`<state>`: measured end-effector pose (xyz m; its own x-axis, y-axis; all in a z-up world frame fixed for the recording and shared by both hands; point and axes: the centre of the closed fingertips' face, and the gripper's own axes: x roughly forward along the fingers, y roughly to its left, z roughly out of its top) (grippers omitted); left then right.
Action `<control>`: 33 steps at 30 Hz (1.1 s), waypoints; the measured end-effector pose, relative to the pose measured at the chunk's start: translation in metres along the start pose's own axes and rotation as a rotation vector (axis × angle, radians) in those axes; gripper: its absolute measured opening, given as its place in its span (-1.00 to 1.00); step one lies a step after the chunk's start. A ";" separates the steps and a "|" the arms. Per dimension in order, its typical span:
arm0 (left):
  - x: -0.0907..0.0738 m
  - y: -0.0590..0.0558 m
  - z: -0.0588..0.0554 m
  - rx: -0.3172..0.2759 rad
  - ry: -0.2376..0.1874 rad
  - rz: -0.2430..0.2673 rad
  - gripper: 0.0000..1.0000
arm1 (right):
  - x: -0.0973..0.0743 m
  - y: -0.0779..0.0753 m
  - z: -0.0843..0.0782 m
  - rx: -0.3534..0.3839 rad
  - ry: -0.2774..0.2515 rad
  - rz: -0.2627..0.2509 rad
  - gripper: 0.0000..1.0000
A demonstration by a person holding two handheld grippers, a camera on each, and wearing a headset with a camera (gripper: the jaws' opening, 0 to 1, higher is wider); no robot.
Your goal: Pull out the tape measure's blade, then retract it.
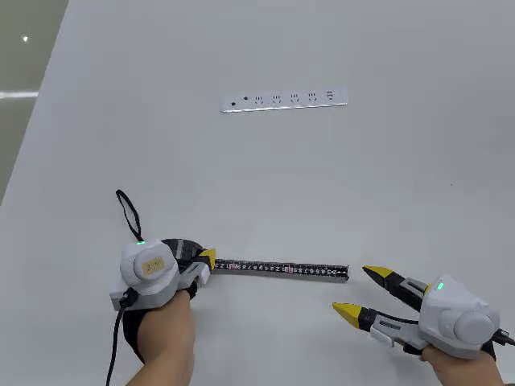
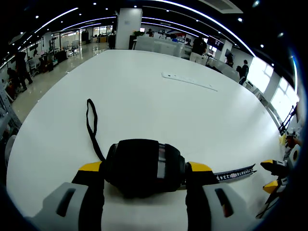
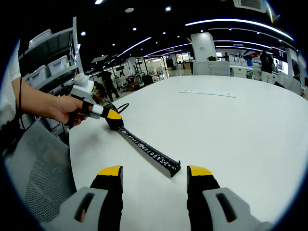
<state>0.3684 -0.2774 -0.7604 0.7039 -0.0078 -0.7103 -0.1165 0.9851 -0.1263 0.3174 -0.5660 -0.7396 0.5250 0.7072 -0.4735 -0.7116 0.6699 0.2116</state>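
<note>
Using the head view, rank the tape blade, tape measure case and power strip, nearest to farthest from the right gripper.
1. Tape blade: free end just ahead of the right gripper.
2. Tape measure case: off to the left, clamped in the left gripper.
3. Power strip: far side of the table.

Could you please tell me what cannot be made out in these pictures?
- Left gripper view: the left claw hides where the black numbered blade leaves the round black tape measure case.
- Head view: the blade's numerals are too small to read.
- Head view: the white power strip's markings are too small.
</note>
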 end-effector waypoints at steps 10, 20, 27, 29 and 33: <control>0.001 0.000 -0.001 0.009 -0.001 0.007 0.33 | 0.000 -0.001 -0.001 -0.001 0.006 0.003 0.05; 0.001 0.000 -0.001 0.004 -0.004 0.005 0.33 | 0.001 -0.002 -0.001 -0.007 0.006 0.006 0.01; 0.001 0.000 -0.001 0.004 -0.005 0.005 0.33 | 0.002 -0.004 -0.002 -0.037 0.011 0.025 -0.03; 0.001 0.000 -0.001 0.003 -0.005 0.005 0.33 | 0.002 -0.004 -0.002 -0.046 0.015 0.035 -0.04; 0.001 0.000 -0.001 0.003 -0.006 0.006 0.34 | 0.004 -0.005 -0.002 -0.076 0.023 0.056 -0.08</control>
<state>0.3687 -0.2775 -0.7621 0.7076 -0.0010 -0.7066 -0.1187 0.9856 -0.1203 0.3223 -0.5668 -0.7446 0.4731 0.7372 -0.4824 -0.7733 0.6098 0.1735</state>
